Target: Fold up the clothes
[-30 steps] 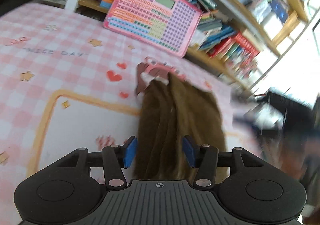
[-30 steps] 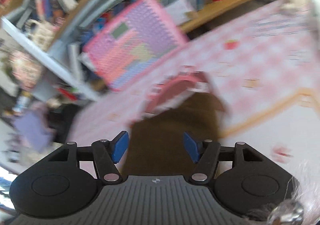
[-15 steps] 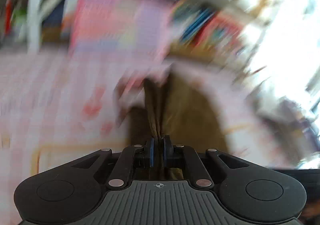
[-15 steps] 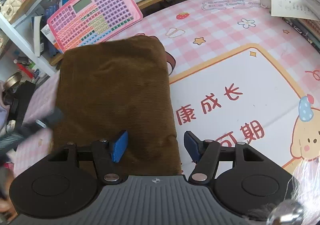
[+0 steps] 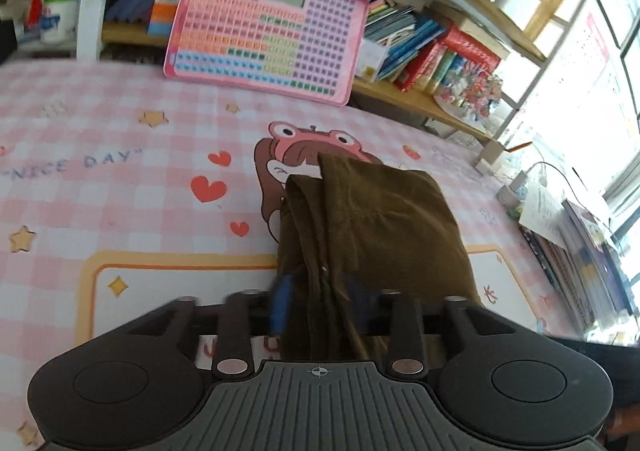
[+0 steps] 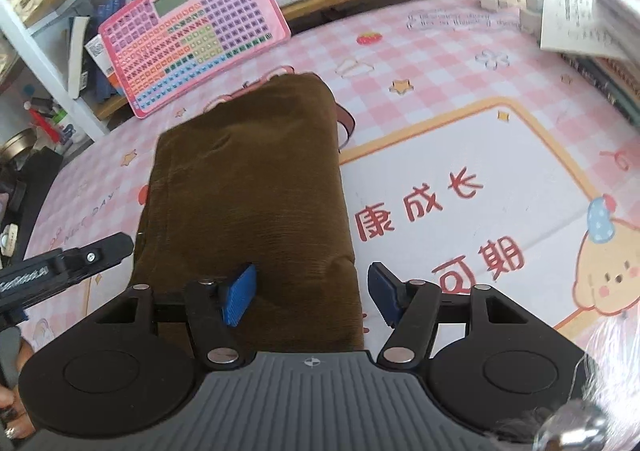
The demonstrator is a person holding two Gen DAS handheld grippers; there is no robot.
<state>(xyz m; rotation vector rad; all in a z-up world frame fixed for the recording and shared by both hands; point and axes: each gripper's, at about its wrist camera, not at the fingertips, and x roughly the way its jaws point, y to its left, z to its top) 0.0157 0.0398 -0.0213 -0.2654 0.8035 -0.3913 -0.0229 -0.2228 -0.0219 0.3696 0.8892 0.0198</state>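
A brown folded garment (image 6: 248, 179) lies on the pink checked table mat (image 6: 440, 63). In the left wrist view its bunched near edge (image 5: 320, 283) runs between the fingers of my left gripper (image 5: 316, 307); the blue pads are motion-blurred and stand a little apart around the cloth. My right gripper (image 6: 310, 295) is open over the garment's near right corner, the left pad (image 6: 239, 294) above the cloth and the right pad (image 6: 383, 293) over the mat. The left gripper's black finger (image 6: 76, 257) shows at the garment's left edge.
A pink keyboard toy (image 5: 264, 27) leans on the bookshelf (image 5: 440, 47) behind the table. Stacked books and papers (image 6: 592, 23) and white plugs (image 5: 512, 187) sit at the right edge. A white pen cup (image 5: 56, 15) stands at the far left.
The left gripper, shut on the cloth edge half a second ago, now has its pads parting. The right gripper stays open and has moved slightly over the flattened garment.
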